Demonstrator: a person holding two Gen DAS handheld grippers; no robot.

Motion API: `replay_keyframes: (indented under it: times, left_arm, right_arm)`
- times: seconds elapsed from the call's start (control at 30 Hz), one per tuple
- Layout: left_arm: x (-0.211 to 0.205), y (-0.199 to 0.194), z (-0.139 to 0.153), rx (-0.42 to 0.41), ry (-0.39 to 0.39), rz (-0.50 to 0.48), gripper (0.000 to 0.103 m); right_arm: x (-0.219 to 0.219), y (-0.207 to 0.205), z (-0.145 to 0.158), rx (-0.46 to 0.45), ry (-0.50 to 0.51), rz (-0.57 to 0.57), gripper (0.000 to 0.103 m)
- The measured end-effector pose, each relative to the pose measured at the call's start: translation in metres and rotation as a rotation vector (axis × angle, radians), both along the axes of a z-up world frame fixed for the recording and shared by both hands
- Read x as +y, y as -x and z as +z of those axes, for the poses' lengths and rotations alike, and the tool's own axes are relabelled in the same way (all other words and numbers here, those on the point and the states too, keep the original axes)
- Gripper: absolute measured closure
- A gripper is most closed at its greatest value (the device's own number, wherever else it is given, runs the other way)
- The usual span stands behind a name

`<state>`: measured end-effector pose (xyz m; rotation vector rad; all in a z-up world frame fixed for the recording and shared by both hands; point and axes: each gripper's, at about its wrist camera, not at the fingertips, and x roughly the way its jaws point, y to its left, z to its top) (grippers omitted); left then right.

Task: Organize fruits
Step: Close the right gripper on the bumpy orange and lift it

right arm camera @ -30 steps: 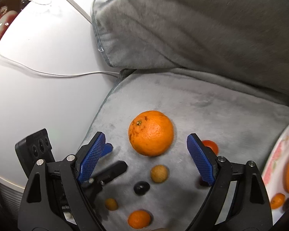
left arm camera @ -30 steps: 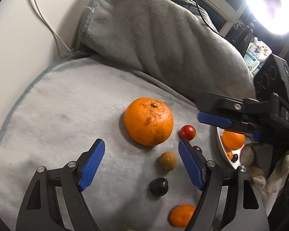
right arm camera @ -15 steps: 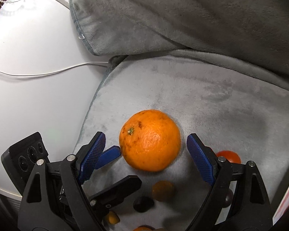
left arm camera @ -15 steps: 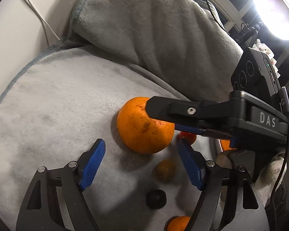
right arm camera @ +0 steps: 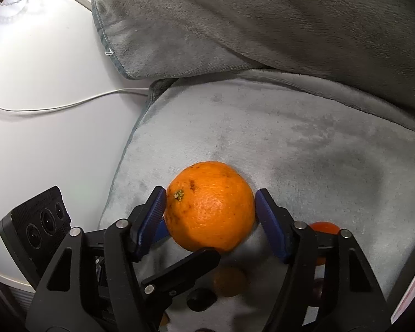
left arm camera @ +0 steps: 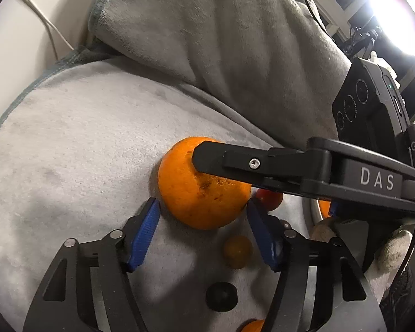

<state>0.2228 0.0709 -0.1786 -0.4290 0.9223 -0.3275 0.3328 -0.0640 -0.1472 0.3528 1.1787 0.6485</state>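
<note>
Two grippers are now closed in around the same large orange (right arm camera: 210, 207), where a second ago both were held back from it with their pads spread wide. In the right wrist view the right gripper (right arm camera: 209, 213) is seen with its jaws closing on the orange: the blue pad at 9 o'clock of the fruit is touching the peel, the pad at 3 o'clock is at the peel or just short of it. In the left wrist view the left gripper (left arm camera: 203, 221) is also narrowing, its jaws closing; the orange lies at the tips, only partly between them, with one tip at the skin at 4 o'clock and a small gap at 8 o'clock. The right tool's black finger is laid across the top of the fruit, coming in from 3 o'clock.

Nearer the left camera, at 6 o'clock of the orange, a small yellow-brown fruit (left arm camera: 237, 251) and a dark fruit (left arm camera: 221, 296) are left on the grey blanket (left arm camera: 83, 166); a red tomato (left arm camera: 269, 199) is tucked at 4 o'clock. Beyond it a plate rim (left arm camera: 314, 210) is glimpsed.

The orange is judged to be the piece about to be lifted, probably toward that plate. A double grasp risks squeezing or rolling it. Farther off, the folded blanket is heaped at 12 o'clock.
</note>
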Motion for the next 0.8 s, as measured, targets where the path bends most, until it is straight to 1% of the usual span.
replay_keyframes:
  times: [0.17, 0.4, 0.5, 0.8]
  left_arm:
    - [-0.006, -0.004, 0.0, 0.005, -0.014, 0.0, 0.04]
    - [-0.011, 0.003, 0.006, -0.001, -0.027, 0.001, 0.04]
    - [-0.014, 0.009, 0.012, -0.013, -0.033, -0.003, 0.04]
    - [-0.03, 0.024, 0.036, -0.065, -0.036, -0.029, 0.04]
  right_arm:
    - [-0.002, -0.001, 0.0, 0.0, -0.004, -0.001, 0.034]
    - [-0.008, 0.006, 0.005, -0.014, -0.004, -0.001, 0.035]
    - [-0.013, 0.01, 0.009, -0.022, -0.012, -0.007, 0.035]
    - [-0.034, 0.032, 0.036, -0.089, -0.022, -0.035, 0.035]
